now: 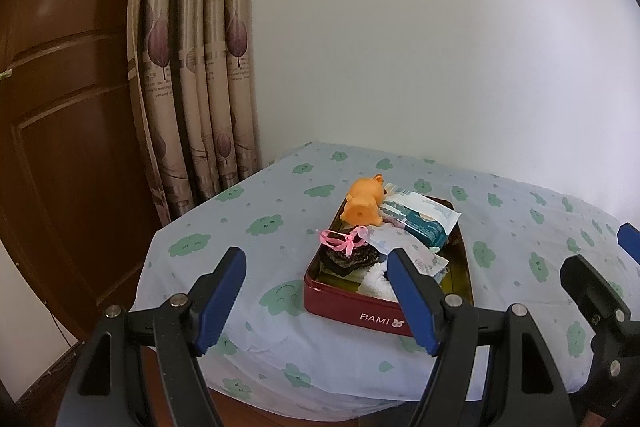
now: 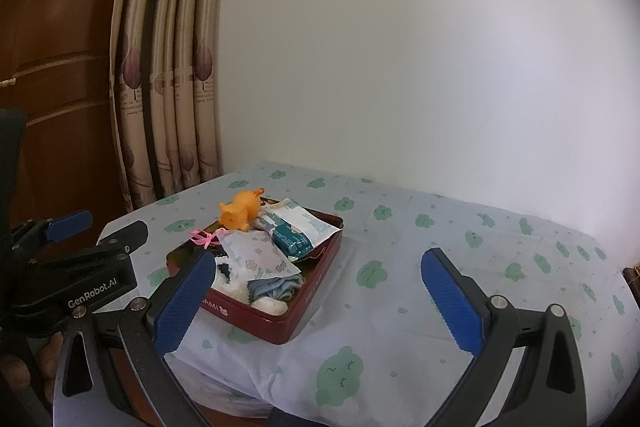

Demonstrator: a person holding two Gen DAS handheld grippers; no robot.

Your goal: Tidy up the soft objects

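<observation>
A red tin (image 1: pixel 352 311) sits on a table covered by a pale blue cloth (image 1: pixel 248 219) printed with green smiling clouds. White lettering on the tin's near wall reads "BAMI", followed by a small rabbit mark. The soft things lie inside it: an orange rubber animal toy (image 1: pixel 362 205) at the 12 o'clock end, a teal and white tissue pack (image 1: pixel 420 217) at about 2 o'clock whose print is too small to read, a floral white pouch (image 2: pixel 258 255) in the middle, a pink ribbon bow (image 1: pixel 342 239) over a dark knitted piece (image 1: pixel 348 259) at 9 o'clock, and blue folded cloth (image 2: pixel 276 287) with white fluffy fabric (image 2: pixel 236 287) at the 6 o'clock end.

The left gripper (image 1: pixel 320 301) hovers before the tin, jaws spread wide and holding nothing. The right gripper (image 2: pixel 316 301) is likewise wide apart and empty. In the right wrist view the left gripper's body reads "GenRobot.AI". A beige curtain (image 1: pixel 192 67) with purple leaves carries small print, illegible.
</observation>
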